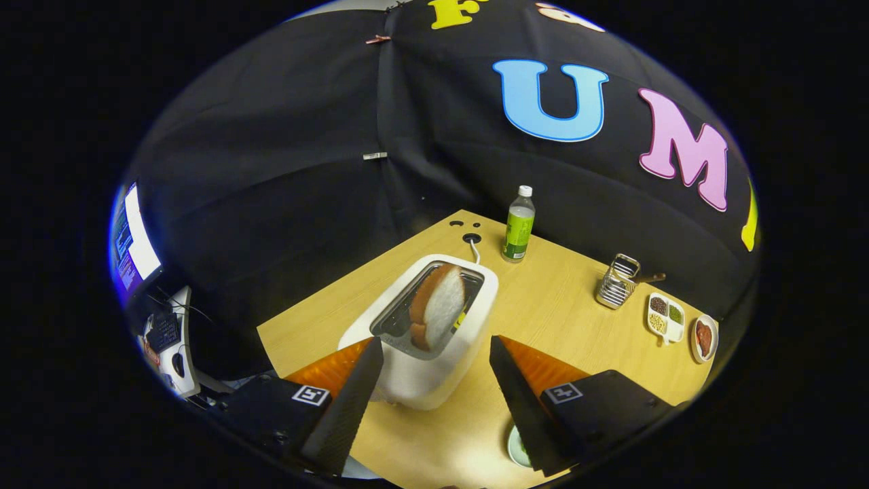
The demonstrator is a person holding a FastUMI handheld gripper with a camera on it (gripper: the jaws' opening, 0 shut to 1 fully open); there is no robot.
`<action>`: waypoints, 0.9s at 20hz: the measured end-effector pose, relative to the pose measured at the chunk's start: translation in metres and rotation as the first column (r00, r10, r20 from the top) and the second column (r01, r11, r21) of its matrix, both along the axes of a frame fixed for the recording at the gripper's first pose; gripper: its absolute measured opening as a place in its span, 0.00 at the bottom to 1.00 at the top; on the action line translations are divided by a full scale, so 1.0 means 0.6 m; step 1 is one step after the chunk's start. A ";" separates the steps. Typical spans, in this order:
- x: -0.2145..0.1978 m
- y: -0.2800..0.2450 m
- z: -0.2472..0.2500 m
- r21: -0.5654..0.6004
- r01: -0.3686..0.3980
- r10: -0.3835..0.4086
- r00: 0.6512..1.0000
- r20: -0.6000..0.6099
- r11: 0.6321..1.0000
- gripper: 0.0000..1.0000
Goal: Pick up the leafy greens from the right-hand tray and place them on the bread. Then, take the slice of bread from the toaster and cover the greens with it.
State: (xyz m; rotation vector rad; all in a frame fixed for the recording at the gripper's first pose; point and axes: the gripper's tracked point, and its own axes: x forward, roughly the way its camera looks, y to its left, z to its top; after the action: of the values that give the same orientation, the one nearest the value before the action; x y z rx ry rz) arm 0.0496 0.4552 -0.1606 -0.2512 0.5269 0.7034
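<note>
A white toaster (434, 367) stands on the wooden table (563, 319), just ahead of my fingers. A slice of bread (438, 307) with a brown crust leans upright in its slot. My gripper (434, 356) is open, hovering above the near side of the toaster, with nothing between its fingers. The left finger (346, 404) overlaps the toaster's near left corner and the right finger (519, 401) is off its right side. A pale plate edge with something green (519, 448) peeks out beside the right finger, mostly hidden.
A green-labelled bottle (519, 227) stands beyond the toaster, by a cable hole (471, 238). To the right are a wire rack (616, 282), a divided dish of seasonings (666, 316) and a small dish of red sauce (705, 337). A monitor (132, 244) and gear sit off the table's left.
</note>
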 end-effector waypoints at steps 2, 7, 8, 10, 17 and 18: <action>0.010 0.027 -0.006 -0.010 -0.017 0.017 1.000 0.012 1.000 0.98; 0.059 0.062 -0.020 -0.023 0.021 -0.020 0.998 0.059 0.999 0.98; 0.071 0.063 -0.026 -0.022 0.037 -0.036 0.998 0.059 0.999 0.98; 0.085 0.071 -0.043 -0.012 0.064 -0.064 0.998 0.029 0.998 0.98; 0.103 0.080 -0.065 0.006 0.113 -0.113 0.993 -0.015 0.994 0.60; 0.102 0.081 -0.070 0.004 0.114 -0.114 0.993 -0.031 0.993 0.46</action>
State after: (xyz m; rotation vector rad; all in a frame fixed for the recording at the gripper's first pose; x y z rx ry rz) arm 0.1108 0.5035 -0.2024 -0.2032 0.5643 0.5986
